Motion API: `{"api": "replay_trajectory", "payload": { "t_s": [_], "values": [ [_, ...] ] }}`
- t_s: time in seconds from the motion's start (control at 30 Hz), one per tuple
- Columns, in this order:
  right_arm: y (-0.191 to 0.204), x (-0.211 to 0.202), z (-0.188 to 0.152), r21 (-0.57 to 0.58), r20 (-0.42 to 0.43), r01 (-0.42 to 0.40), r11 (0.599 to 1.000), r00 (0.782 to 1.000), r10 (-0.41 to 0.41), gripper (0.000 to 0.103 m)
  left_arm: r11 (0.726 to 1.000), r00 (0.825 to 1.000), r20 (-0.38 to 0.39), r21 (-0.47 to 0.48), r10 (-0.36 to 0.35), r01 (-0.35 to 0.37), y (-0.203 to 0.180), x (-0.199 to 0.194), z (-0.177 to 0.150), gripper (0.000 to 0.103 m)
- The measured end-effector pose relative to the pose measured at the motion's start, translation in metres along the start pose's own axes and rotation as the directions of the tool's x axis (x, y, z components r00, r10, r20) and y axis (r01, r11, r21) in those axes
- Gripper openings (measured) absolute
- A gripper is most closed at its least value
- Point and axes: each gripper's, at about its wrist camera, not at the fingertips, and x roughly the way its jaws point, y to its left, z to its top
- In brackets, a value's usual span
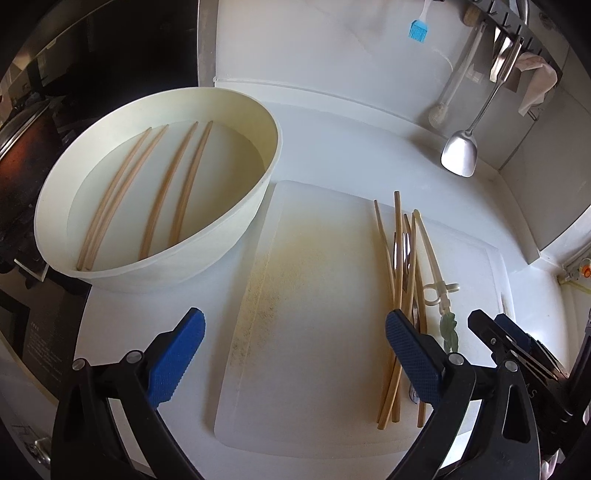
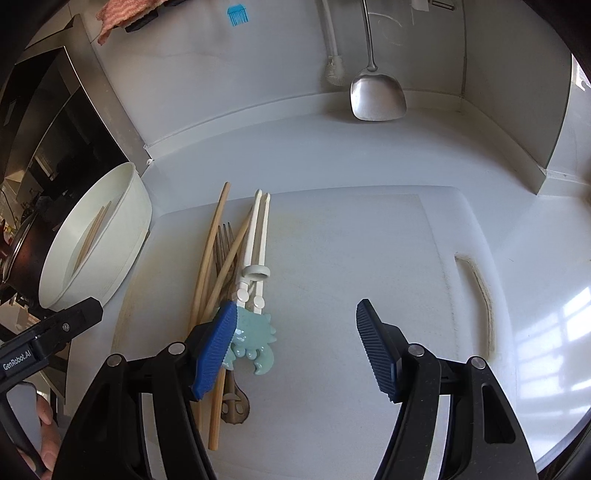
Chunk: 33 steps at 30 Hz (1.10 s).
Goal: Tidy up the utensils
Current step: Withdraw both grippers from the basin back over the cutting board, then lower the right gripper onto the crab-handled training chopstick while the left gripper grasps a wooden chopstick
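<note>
A pile of wooden chopsticks [image 1: 397, 280] [image 2: 207, 266] lies on a white cutting board [image 1: 314, 295] [image 2: 351, 258], with a metal fork [image 2: 223, 240] and white training chopsticks with a pale blue crab top [image 2: 255, 258] [image 1: 437, 273]. A cream basin [image 1: 110, 269] [image 2: 122, 229] to the left holds several wooden chopsticks [image 1: 162, 192]. My left gripper [image 1: 295, 350] is open and empty above the board, its right finger over the pile. My right gripper [image 2: 295, 347] is open and empty, its left finger over the crab top.
A metal spatula [image 1: 460, 155] [image 2: 376, 96], a white brush [image 1: 441, 110] [image 2: 334, 70] and a blue silicone brush [image 1: 418, 29] [image 2: 236, 14] hang on the back wall. A dark stove area lies left of the basin.
</note>
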Motion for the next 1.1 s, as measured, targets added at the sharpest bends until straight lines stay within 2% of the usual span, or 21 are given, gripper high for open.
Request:
{"api": "replay_trajectory", "payload": {
  "t_s": [0.13, 0.4, 0.6, 0.77, 1.1],
  "values": [
    [0.006, 0.008, 0.004, -0.001, 0.005, 0.0, 1.0, 1.0, 0.0, 0.064, 1.0, 1.0, -0.007, 0.019, 0.001, 0.0, -0.003, 0.008, 0.001, 0.096],
    [0.012, 0.028, 0.009, -0.014, -0.018, 0.01, 1.0, 1.0, -0.011, 0.064, 1.0, 1.0, -0.02, -0.005, -0.003, 0.003, 0.006, 0.017, 0.002, 0.096],
    [0.019, 0.04, 0.011, -0.045, -0.035, 0.052, 0.998, 0.998, -0.053, 0.064, 1.0, 1.0, -0.023, -0.021, -0.002, 0.002, 0.009, 0.022, 0.002, 0.096],
    [0.022, 0.049, 0.011, -0.09, -0.049, 0.086, 0.992, 0.995, -0.091, 0.064, 1.0, 1.0, -0.027, -0.007, -0.008, 0.008, 0.003, 0.027, 0.0, 0.096],
    [0.0, 0.05, 0.011, -0.054, -0.034, 0.076, 0.996, 0.996, -0.077, 0.062, 0.998, 0.998, -0.038, 0.024, -0.056, 0.057, -0.024, 0.045, 0.002, 0.096]
  ]
}}
